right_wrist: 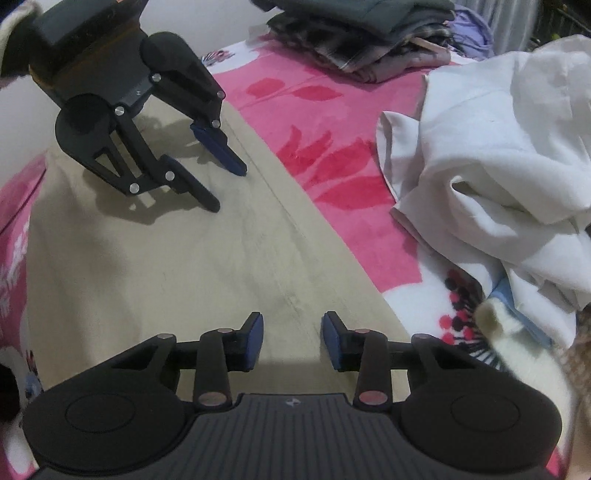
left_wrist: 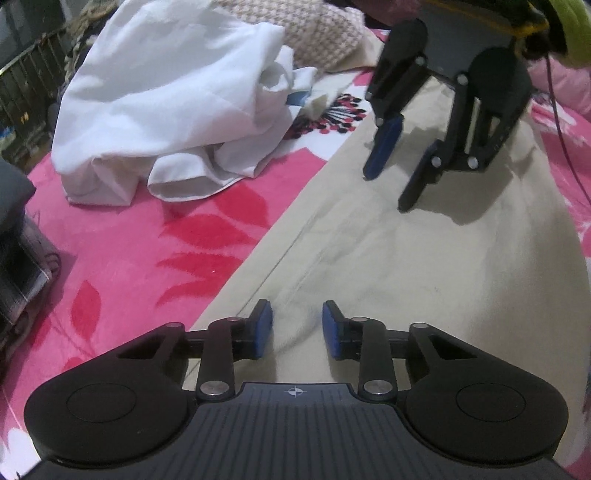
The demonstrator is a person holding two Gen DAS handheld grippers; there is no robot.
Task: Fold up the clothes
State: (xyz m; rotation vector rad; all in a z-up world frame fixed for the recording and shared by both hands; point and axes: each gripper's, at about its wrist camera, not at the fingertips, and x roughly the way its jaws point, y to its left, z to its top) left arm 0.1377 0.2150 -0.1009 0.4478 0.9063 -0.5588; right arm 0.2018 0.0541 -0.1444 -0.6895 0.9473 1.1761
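While both of my grippers point down at it, the beige garment point(left_wrist: 424, 258) lies spread flat along the bed as a long, smooth strip of matte cloth with a stitched seam running its length and only faint creases. Under it is a plush pink blanket point(left_wrist: 129, 258) printed with red leaves and white patches, soft and fuzzy in texture. My left gripper point(left_wrist: 297, 328) has its blue-padded fingers standing narrowly apart over the beige cloth, with a low ridge of fabric in the gap; I cannot tell whether the pads press it. My right gripper point(right_wrist: 291, 339) stands much the same, fingers narrowly parted above flat cloth and nothing clamped that I can see. Each camera catches the other tool: from the left view the right one's black fingertips come down to the far end of the garment. A crumpled white garment point(left_wrist: 166, 122) sits heaped just beside the beige one, thin and full of soft folds. Only the right view gives me a stack of folded dark clothes point(right_wrist: 369, 37) at the far edge; only the left shows a knitted houndstooth fabric point(left_wrist: 325, 33) behind the white heap.
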